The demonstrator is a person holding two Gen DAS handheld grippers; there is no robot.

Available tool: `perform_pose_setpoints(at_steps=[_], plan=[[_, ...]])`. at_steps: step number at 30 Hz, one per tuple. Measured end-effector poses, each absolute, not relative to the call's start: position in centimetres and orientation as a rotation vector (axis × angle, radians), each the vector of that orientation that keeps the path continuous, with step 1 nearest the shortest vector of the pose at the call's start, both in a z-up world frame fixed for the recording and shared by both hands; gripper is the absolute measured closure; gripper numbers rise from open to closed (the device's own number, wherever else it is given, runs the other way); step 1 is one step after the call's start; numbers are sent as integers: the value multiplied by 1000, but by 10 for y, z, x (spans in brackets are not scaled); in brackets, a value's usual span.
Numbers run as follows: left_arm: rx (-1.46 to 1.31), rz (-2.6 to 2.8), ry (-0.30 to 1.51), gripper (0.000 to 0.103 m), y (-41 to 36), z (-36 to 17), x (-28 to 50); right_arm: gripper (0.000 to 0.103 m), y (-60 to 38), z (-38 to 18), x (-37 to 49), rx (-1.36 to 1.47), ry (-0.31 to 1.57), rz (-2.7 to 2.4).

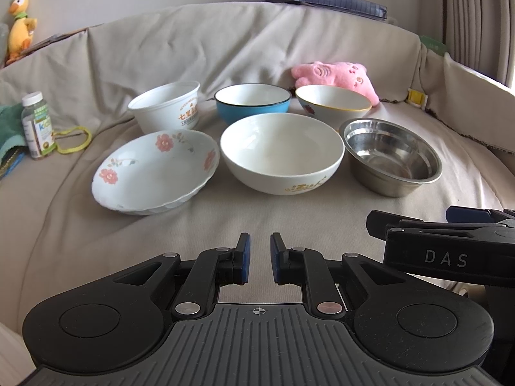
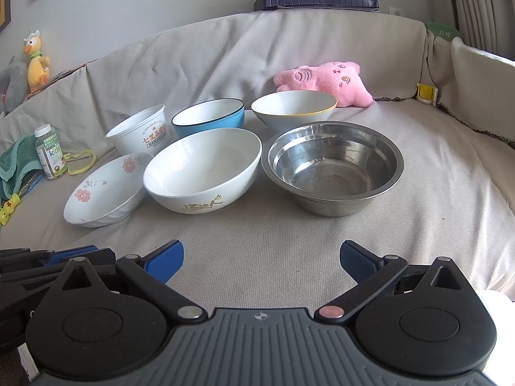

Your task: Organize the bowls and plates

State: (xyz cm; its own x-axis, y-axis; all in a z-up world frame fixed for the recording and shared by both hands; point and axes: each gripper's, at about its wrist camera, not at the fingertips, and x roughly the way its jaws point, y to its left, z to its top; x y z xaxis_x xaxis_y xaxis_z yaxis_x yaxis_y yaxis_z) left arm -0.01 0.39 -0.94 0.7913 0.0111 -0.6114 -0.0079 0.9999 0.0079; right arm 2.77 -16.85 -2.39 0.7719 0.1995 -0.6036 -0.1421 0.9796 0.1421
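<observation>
Nearest the cameras, the left gripper (image 1: 259, 259) hovers over bare cloth with its blue pads drawn close, only a narrow slot between them and nothing in it. The right gripper (image 2: 261, 259) hangs just beside it, jaws spread wide and empty. Between both grippers and the dishes lies an open strip of beige sofa cover (image 2: 273, 251), free on all sides.

Beyond that strip stands the front row. The floral plate (image 1: 154, 172) sits on the left, tilted, its rim just beside the large white bowl (image 1: 281, 151) in the middle. The steel bowl (image 2: 333, 167) is on the right, close to the white bowl's rim; I cannot tell whether they touch. To the steel bowl's right the cover runs clear toward the sofa arm.

The back row holds a white plastic tub (image 1: 167, 106) with printed lettering, a blue bowl (image 1: 252, 103) and a yellow-rimmed bowl (image 1: 333, 103), packed near one another and close behind the front row.

A pink plush toy (image 2: 325, 83) lies just behind the yellow-rimmed bowl. At far left stand a vitamin bottle (image 1: 37, 125), a yellow cord loop (image 1: 72, 140) and green cloth (image 2: 17, 164). A yellow duck toy (image 1: 21, 24) and a dark slatted box (image 2: 315, 0) sit on the draped sofa back, before a pale wall.
</observation>
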Motion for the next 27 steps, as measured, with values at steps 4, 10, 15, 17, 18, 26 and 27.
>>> perform_pose_setpoints(at_steps=[4,10,15,17,18,26,27], plan=[[0,15,657,87,7,-12,0,0,-168,-24,28,93,667,186],[-1,14,660,87,7,-12,0,0,-169,-24,29,92,669,184],[-8,15,664,87,7,-12,0,0,-169,-23,30,89,673,183],[-14,16,667,87,7,-11,2,0,-169,-23,32,89,677,182],[-17,17,668,87,7,-11,2,0,-169,-23,32,91,678,183],[-79,-62,660,87,27,-5,17,0,-168,-25,47,116,732,186],[-93,-89,661,86,33,-5,23,0,-168,-24,50,126,739,186]])
